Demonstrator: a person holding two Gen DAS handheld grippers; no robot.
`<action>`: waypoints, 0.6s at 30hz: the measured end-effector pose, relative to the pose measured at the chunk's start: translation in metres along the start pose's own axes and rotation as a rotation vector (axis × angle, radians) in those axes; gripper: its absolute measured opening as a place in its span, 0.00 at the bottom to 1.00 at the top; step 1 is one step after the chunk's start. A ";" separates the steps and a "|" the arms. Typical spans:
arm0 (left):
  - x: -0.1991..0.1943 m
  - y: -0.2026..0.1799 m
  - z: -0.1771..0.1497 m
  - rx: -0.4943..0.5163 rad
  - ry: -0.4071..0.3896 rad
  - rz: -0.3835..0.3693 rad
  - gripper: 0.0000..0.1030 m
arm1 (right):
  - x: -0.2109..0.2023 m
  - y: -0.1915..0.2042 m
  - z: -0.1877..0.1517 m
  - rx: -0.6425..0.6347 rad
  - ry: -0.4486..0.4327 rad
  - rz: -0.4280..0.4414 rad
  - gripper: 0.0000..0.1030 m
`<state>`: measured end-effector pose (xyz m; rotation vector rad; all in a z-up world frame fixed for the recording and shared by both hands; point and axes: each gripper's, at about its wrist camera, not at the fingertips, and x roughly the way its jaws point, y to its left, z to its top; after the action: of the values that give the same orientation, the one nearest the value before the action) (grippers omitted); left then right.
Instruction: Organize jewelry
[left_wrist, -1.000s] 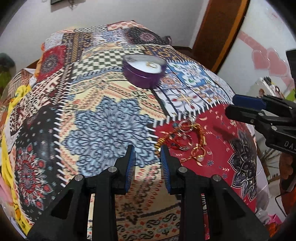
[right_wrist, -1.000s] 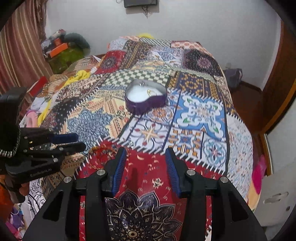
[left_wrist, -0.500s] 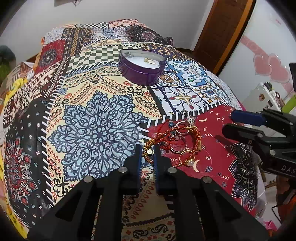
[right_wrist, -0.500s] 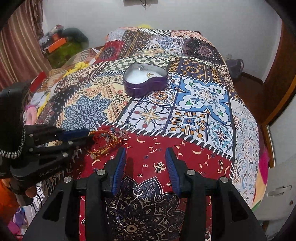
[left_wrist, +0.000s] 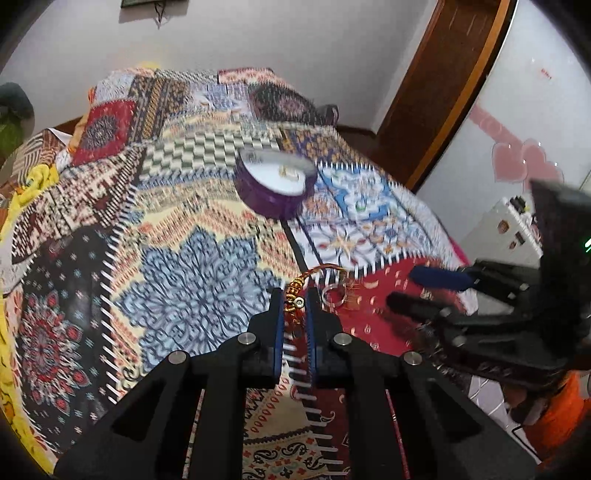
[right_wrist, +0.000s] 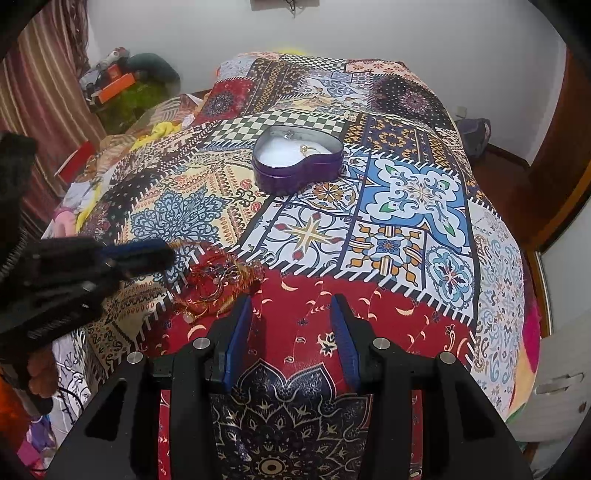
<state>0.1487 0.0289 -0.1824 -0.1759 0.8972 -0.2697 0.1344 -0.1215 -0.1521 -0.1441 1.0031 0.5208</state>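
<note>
The left gripper (left_wrist: 295, 308) is clamped on a red-and-gold beaded bracelet (left_wrist: 294, 293). The right gripper (right_wrist: 291, 332) has its fingers apart. One purple heart-shaped tin (right_wrist: 297, 164) holds two rings.

I'm working in a home bedroom: ahead of my jaws lies a bed (right_wrist: 406, 221) under a patchwork bedspread (right_wrist: 417, 192), striped curtains (right_wrist: 40, 85) left, a wooden door (left_wrist: 443, 92) right.

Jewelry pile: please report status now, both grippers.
Left gripper shut on red thread bracelet. Right gripper open, empty, beside pile. Heart tin open, holds two rings. Path to it unobstructed.
</note>
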 end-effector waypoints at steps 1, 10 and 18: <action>-0.004 0.003 0.002 -0.008 -0.015 0.000 0.09 | 0.001 0.001 0.001 -0.001 0.001 0.003 0.39; -0.004 0.035 0.002 -0.050 -0.031 0.081 0.09 | 0.017 0.007 0.011 0.014 0.017 0.033 0.39; 0.018 0.050 -0.013 -0.047 0.057 0.094 0.09 | 0.032 0.013 0.017 0.023 0.026 0.025 0.38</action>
<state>0.1565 0.0711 -0.2168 -0.1699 0.9662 -0.1671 0.1544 -0.0935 -0.1679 -0.1181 1.0367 0.5316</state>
